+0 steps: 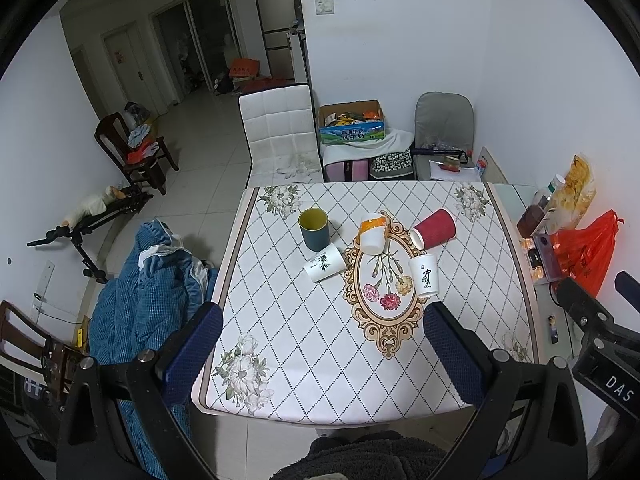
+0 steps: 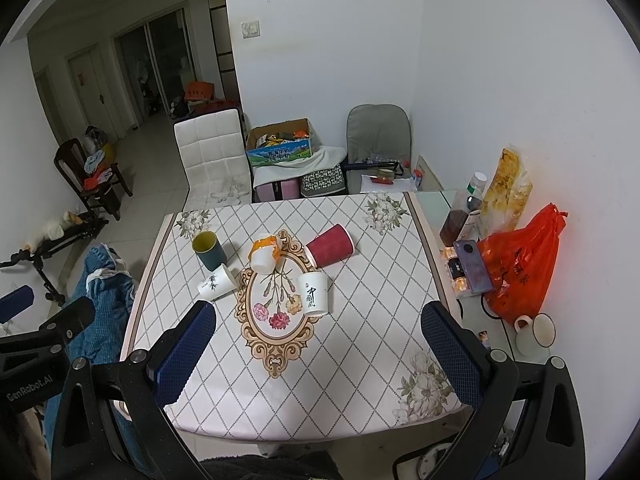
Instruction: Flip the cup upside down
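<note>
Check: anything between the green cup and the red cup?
Yes: the orange-and-white cup, tipped over, lies between the green cup and the red cup. Both wrist views show it.

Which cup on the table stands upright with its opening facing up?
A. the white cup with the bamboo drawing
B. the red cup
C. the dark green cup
C: the dark green cup shows its yellow inside from above, standing on its base.

A lived-in home dining corner is showing here: a table (image 1: 400, 380) wearing a floral cloth, a white padded chair (image 1: 280, 136) standing behind it, a snack-filled carton (image 1: 352, 122) sitting by the wall, and a tiled hallway (image 1: 192, 128) leading to doors.
</note>
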`<state>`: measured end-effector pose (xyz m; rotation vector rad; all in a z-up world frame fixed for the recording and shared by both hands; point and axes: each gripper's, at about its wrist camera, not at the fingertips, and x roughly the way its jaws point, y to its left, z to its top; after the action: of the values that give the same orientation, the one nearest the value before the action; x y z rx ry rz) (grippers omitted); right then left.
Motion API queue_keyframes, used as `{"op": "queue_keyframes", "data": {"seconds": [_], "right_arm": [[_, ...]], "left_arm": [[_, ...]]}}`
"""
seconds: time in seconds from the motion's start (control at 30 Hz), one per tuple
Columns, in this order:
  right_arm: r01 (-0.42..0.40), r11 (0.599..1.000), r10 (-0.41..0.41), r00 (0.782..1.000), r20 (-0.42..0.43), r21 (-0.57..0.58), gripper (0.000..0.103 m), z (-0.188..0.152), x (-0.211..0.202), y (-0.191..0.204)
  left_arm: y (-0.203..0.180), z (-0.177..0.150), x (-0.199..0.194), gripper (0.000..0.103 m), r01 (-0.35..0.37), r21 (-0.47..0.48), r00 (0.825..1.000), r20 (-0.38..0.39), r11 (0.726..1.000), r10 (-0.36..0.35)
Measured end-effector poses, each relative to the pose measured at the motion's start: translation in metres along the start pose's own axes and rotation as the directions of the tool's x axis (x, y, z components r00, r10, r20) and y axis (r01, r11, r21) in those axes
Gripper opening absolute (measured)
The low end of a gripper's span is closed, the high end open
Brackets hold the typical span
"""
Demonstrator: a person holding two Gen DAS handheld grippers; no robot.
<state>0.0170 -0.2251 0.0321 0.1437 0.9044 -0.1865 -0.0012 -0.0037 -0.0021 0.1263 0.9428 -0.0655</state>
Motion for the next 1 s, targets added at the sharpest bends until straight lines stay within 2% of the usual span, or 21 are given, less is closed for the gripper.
{"op": "queue_keyframes", "data": {"seconds": [0.3, 0.33, 0.43, 0.57, 0.77, 0.83, 1.0], "right_arm": [[-0.008, 1.000, 0.008, 1.000, 0.011, -0.004, 0.103, 0.007, -0.010, 0.001], [-0.011, 1.000, 0.011, 1.000, 0.011, -0.003, 0.103, 0.007, -0.010, 0.000], [-0.020, 1.000, 0.020, 1.000, 0.011, -0.001, 0.103, 0.008, -0.010, -0.001], [-0.031, 1.000, 0.031, 0.999, -0.009, 0.000, 0.103, 0.008, 0.002, -0.004], [-0.089, 0.996, 0.090, 0.989, -0.114, 0.008, 0.103, -0.001, 0.059, -0.008], [-0.102, 0.995, 0.101, 0.982, -0.159, 0.007, 0.103, -0.005, 0.084, -0.008], [-0.139, 0.990, 0.135, 0.946, -0.294, 0.005, 0.103, -0.026, 0.162, -0.001]], "left_arm": [[-0.005, 0.001, 0.004, 0.103, -0.006, -0.003, 1.000, 0.011, 1.000, 0.006], [-0.007, 0.013, 0.006, 0.103, -0.004, -0.002, 1.000, 0.011, 1.000, 0.004], [-0.006, 0.013, 0.006, 0.103, -0.005, -0.002, 1.000, 0.011, 1.000, 0.005], [-0.007, 0.021, 0.018, 0.103, -0.039, -0.025, 0.999, 0.008, 0.999, 0.039], [0.000, 0.018, 0.054, 0.103, -0.153, -0.059, 0.988, -0.024, 0.986, 0.152], [0.002, 0.015, 0.075, 0.103, -0.206, -0.059, 0.978, -0.051, 0.977, 0.203], [0.012, 0.010, 0.135, 0.103, -0.304, -0.009, 0.945, -0.127, 0.953, 0.301]]}}
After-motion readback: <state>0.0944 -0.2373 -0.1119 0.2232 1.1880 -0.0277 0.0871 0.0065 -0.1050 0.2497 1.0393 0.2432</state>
